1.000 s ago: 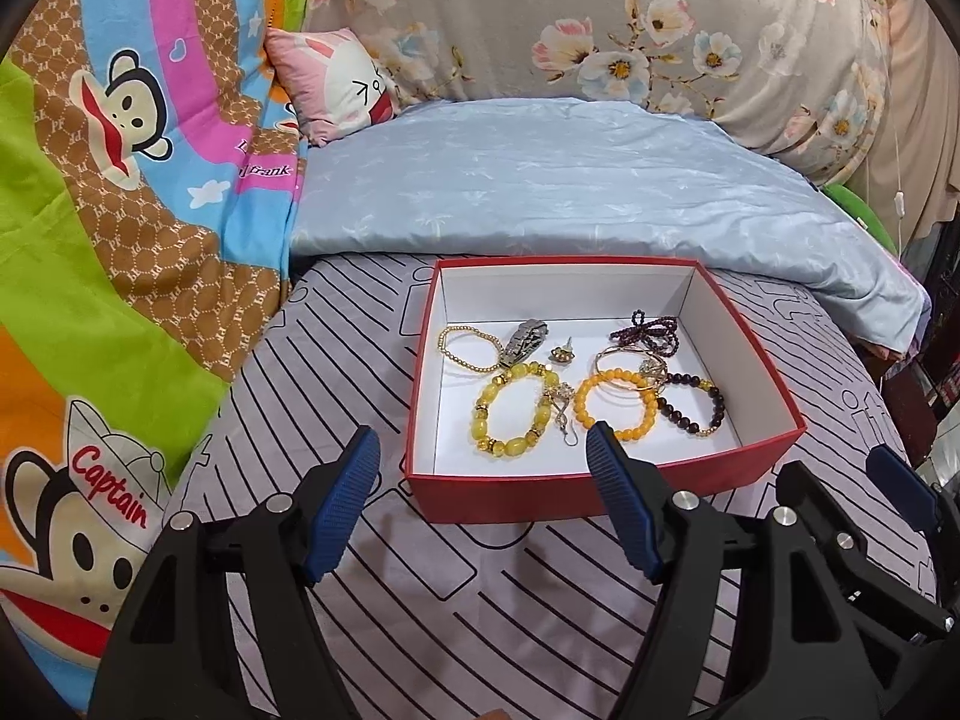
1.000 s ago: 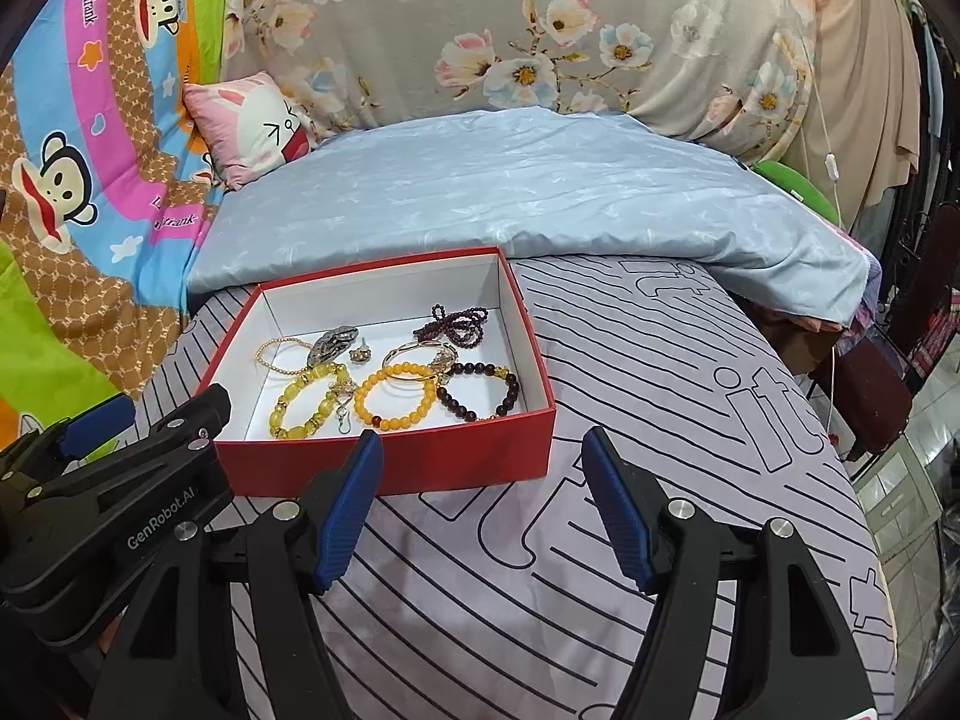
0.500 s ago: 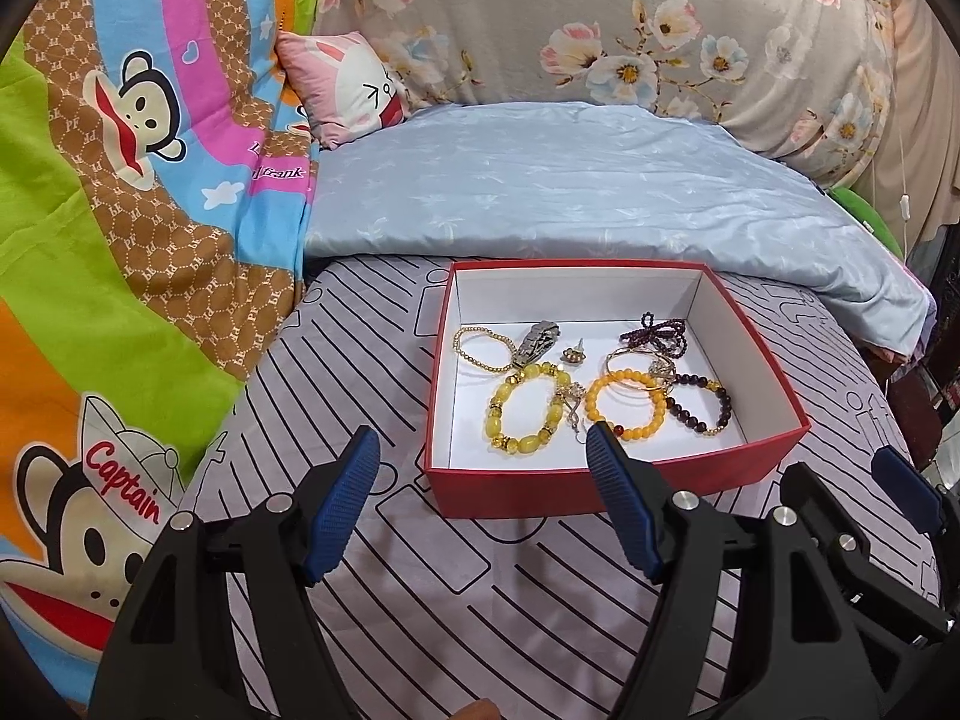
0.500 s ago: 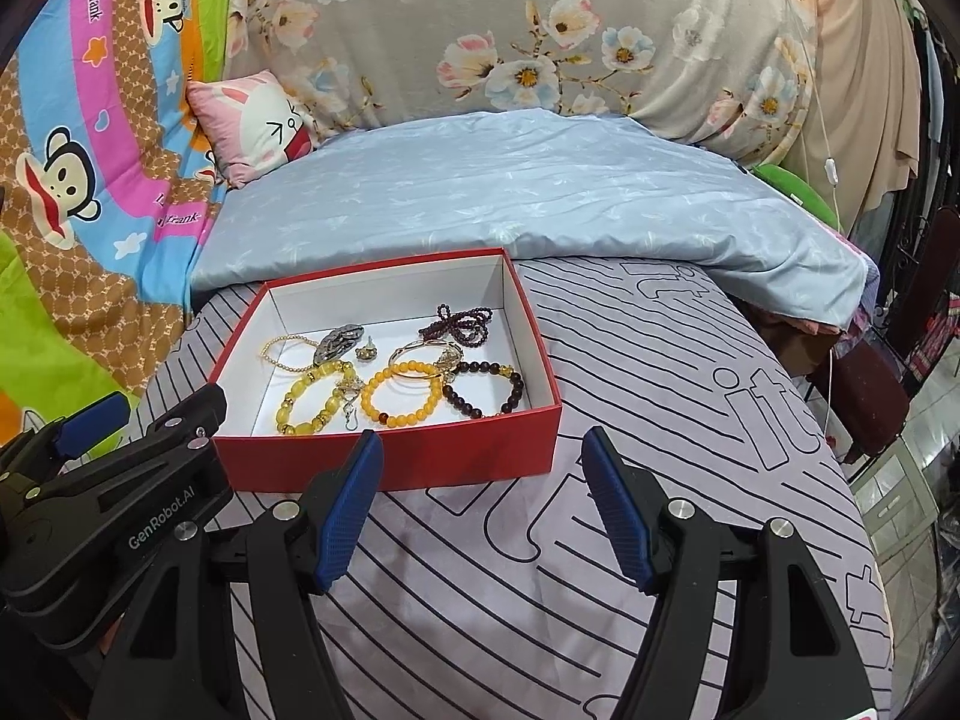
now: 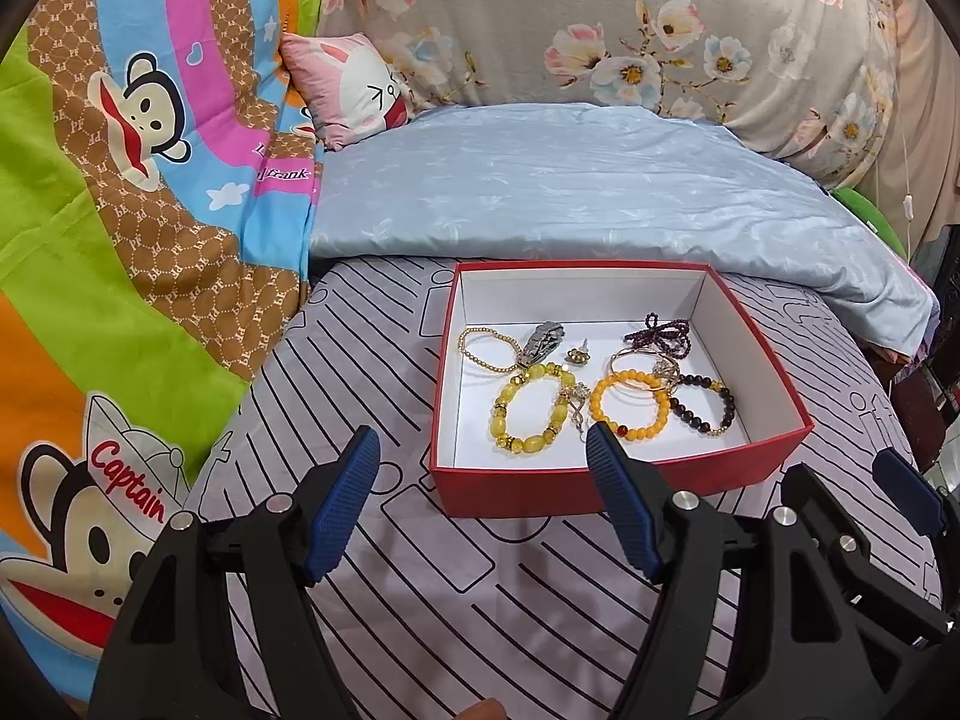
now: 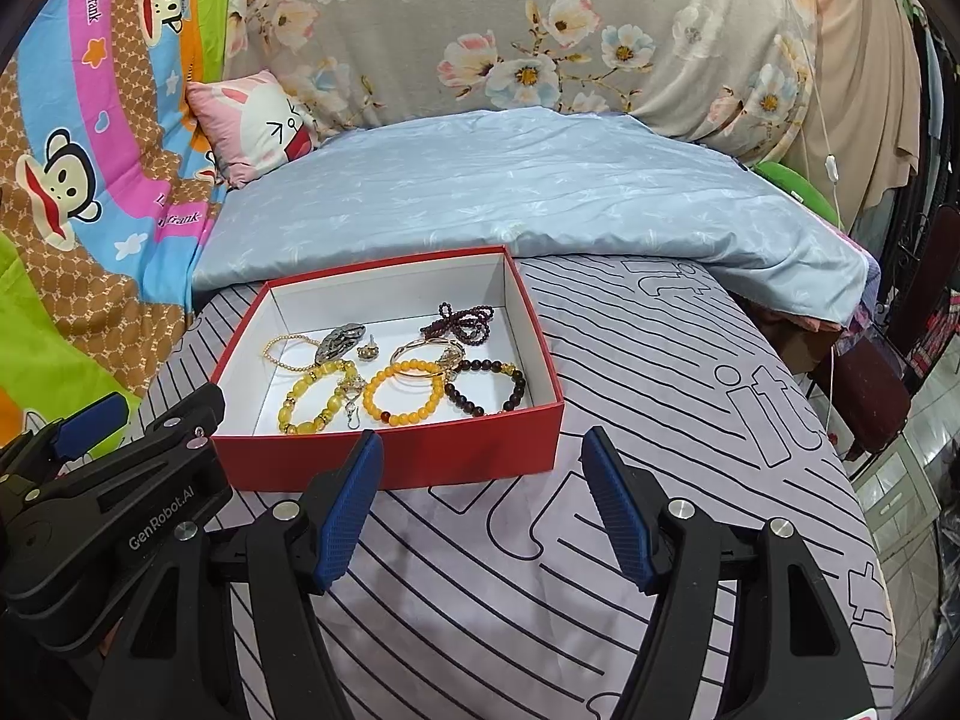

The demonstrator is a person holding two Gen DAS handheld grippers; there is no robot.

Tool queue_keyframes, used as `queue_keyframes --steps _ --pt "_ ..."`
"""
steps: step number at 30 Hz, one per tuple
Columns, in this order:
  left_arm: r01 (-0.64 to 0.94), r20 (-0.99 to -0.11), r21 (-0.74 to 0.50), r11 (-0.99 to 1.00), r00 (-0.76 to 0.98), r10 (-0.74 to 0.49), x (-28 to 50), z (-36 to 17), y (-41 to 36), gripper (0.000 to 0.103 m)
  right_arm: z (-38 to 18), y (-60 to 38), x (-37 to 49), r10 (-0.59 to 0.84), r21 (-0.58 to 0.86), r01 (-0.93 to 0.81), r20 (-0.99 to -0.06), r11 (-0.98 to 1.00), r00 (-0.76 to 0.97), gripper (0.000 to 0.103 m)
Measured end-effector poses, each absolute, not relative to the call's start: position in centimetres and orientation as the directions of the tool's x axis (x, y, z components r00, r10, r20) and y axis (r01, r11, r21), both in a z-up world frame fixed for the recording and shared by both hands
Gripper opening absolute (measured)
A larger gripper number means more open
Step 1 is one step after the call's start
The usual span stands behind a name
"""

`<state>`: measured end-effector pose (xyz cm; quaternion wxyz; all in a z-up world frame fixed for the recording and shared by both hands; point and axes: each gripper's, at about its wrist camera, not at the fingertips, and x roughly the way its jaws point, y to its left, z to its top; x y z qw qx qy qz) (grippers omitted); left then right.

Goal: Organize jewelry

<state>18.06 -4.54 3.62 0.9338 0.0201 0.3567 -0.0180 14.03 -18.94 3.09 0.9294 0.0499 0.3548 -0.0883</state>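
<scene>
A red open box (image 5: 516, 489) (image 6: 390, 456) with a white inside rests on the striped bedsheet. In it lie a yellow bead bracelet (image 5: 528, 444) (image 6: 300, 387), an orange bead bracelet (image 5: 633, 433) (image 6: 408, 417), a dark bead bracelet (image 5: 690, 417) (image 6: 462, 402), a purple bead string (image 5: 660, 333) (image 6: 462, 321), a thin gold chain bracelet (image 5: 480, 360), a gold bangle (image 5: 636, 354), a silver clip (image 5: 543, 339) and a small earring (image 5: 577, 355). My left gripper (image 5: 480, 438) is open, hovering short of the box's front left corner. Beside it, my right gripper (image 6: 480, 438) is open in front of the box's front wall. Neither holds anything.
A folded pale blue quilt (image 5: 570, 198) lies right behind the box, with a pink cartoon pillow (image 5: 354, 90) and floral bedding further back. A bright cartoon monkey blanket (image 5: 120, 240) rises on the left. On the right the bed drops off to a dark chair (image 6: 870, 396).
</scene>
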Motion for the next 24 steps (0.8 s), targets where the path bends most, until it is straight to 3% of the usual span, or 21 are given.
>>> queue_keyframes --steps 24 --pt "0.044 -0.665 0.032 0.998 0.747 -0.012 17.84 3.67 -4.37 0.069 2.87 -18.37 13.77 -0.127 0.031 0.198 -0.669 0.98 0.732 0.068"
